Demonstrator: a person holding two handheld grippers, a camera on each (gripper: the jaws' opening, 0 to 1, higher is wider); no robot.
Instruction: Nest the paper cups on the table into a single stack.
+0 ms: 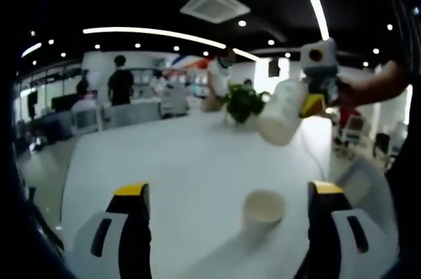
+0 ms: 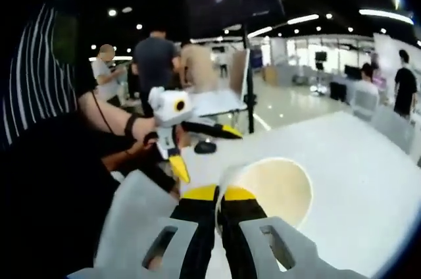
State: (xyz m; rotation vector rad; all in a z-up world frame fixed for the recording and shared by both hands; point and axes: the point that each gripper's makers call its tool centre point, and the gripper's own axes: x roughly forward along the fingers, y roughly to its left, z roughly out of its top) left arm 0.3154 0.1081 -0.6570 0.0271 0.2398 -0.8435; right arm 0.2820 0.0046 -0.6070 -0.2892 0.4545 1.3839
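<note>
Paper cup (image 2: 273, 190) is pinched by its rim in the right claw (image 2: 220, 195), while another cup (image 1: 262, 210), at five o'clock between the spread left claw (image 1: 227, 195), is left unstacked on the table (image 1: 184, 154).

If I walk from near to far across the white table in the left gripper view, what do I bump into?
Paper cup standing on the table → cup held up by the right gripper → green plant → people standing at the back.

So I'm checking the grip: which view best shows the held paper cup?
The right gripper view: the held paper cup is close, rim pinched in the right tongs. The left gripper view shows it small, from the side.
</note>
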